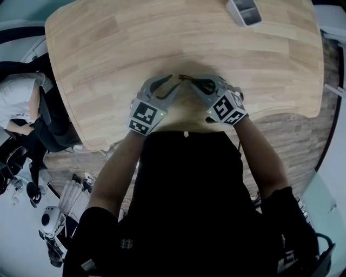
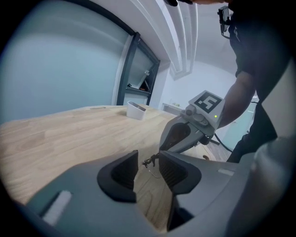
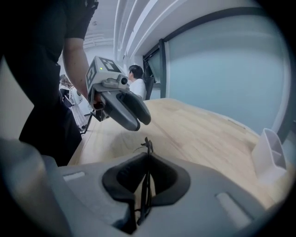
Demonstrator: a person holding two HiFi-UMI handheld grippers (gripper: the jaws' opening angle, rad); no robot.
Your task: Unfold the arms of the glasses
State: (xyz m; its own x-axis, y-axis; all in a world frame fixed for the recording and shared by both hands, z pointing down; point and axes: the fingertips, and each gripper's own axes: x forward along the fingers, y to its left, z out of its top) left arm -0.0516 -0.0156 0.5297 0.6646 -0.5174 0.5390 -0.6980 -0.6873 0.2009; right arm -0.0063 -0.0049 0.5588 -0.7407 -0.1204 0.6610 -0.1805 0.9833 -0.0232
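- Worktop (image 1: pixel 108 43): light wood with a curved near edge, filling the upper half of the head view.
- Glasses (image 1: pixel 192 81): dark, thin frame, at the centre of the worktop's near side, just above the wood and between the two grippers. They are seen edge-on in the right gripper view (image 3: pixel 148 148).
- Right gripper (image 1: pixel 199 85): at 3 o'clock of the glasses. Its jaws are nearly together and clamped on the frame, which stands upright in the narrow slot between the pads (image 3: pixel 147 178). One dark tip sticks out past the jaw ends.
- Left gripper (image 1: pixel 165 86): at 9 o'clock of the glasses, with its jaws well apart (image 2: pixel 148 169) and holding nothing. A hinged end of the glasses (image 2: pixel 149 162) shows in the gap just beyond the jaw tips (neither pad presses on it).
- White tray (image 1: pixel 244 11): a small open container at 1 o'clock on the far edge of the worktop, well apart from the grippers.
- Seated person (image 1: pixel 16 100): in a white top, off the worktop at 9 o'clock, in a dark chair.
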